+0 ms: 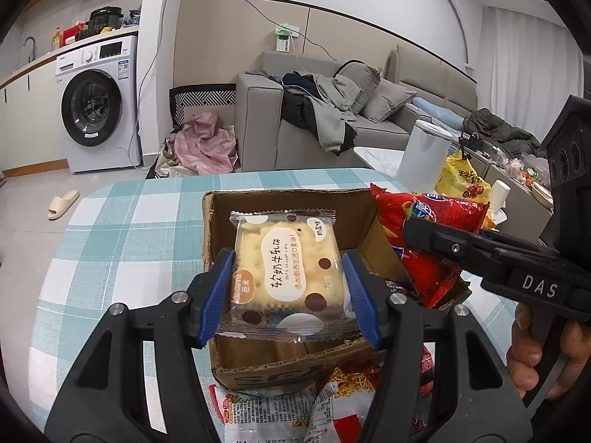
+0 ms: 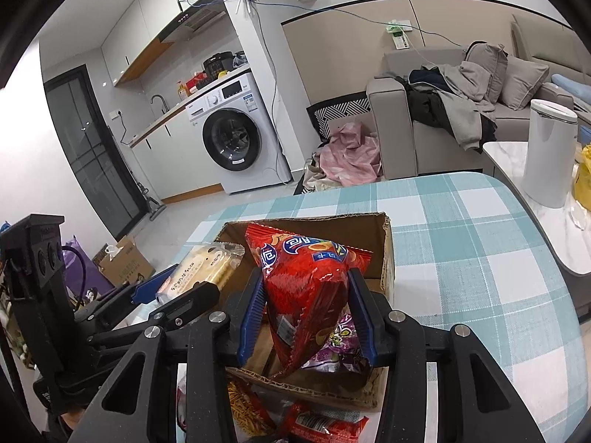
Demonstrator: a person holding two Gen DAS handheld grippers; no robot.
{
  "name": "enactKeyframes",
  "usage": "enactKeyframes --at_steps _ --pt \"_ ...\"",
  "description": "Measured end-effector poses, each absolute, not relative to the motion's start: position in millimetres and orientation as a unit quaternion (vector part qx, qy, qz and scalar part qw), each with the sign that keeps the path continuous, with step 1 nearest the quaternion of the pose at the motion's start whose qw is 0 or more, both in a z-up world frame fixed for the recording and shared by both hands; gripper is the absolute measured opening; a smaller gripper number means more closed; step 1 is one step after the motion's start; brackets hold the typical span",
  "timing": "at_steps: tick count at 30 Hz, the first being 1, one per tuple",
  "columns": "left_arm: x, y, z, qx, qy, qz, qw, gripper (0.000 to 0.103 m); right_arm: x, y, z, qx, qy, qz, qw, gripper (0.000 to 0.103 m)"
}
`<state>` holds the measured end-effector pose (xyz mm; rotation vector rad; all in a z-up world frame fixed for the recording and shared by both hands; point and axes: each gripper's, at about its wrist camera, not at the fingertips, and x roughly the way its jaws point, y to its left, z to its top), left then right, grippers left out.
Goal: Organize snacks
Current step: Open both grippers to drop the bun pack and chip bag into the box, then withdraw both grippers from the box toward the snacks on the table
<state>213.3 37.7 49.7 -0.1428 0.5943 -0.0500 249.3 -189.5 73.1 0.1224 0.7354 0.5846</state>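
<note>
My left gripper (image 1: 290, 291) is shut on a clear-wrapped cracker packet (image 1: 286, 269) with brown dots, held over the open cardboard box (image 1: 221, 365). My right gripper (image 2: 306, 313) is shut on a red snack bag (image 2: 306, 280), held over the same box (image 2: 388, 254). The red bag (image 1: 424, 229) and the right gripper (image 1: 428, 234) also show at the right of the left wrist view. The cracker packet (image 2: 207, 269) and the left gripper (image 2: 173, 288) show at the left of the right wrist view. A purple snack packet (image 2: 340, 347) lies inside the box.
The box stands on a table with a teal checked cloth (image 1: 122, 243). Several loose snack packets (image 1: 266, 413) lie on the near side of the box (image 2: 321, 424). A white bin (image 2: 546, 155) and a yellow bag (image 1: 461, 181) stand to the right beyond the table.
</note>
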Motion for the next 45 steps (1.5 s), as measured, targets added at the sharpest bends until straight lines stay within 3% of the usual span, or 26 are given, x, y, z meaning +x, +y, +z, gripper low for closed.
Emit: enactKeyframes --at_steps 9,14,17,18,21,24,26,45 --pt "214 40 43 -0.073 0.301 -0.027 0.951 0.058 247 -183 69 0.032 0.356 0.294 0.886 0.046" --pt "203 38 50 -0.067 0.293 -0.02 0.954 0.082 242 -186 69 0.022 0.355 0.29 0.889 0.049" --pt "192 37 56 -0.069 0.288 -0.02 0.955 0.086 233 -189 71 0.005 0.351 0.305 0.886 0.057" --pt "188 37 57 -0.069 0.289 -0.02 0.955 0.088 230 -190 72 0.002 0.347 0.307 0.886 0.067" --pt "174 38 59 -0.073 0.287 -0.015 0.955 0.103 224 -200 74 0.001 0.344 0.31 0.886 0.081" --pt "159 39 60 -0.075 0.286 -0.014 0.955 0.102 218 -207 75 0.011 0.348 0.316 0.883 0.098" --pt "150 40 60 -0.074 0.29 -0.009 0.954 0.102 211 -209 77 0.009 0.347 0.318 0.882 0.101" --pt "101 47 51 -0.079 0.309 -0.002 0.948 0.102 170 -230 54 -0.016 0.372 0.298 0.879 0.103"
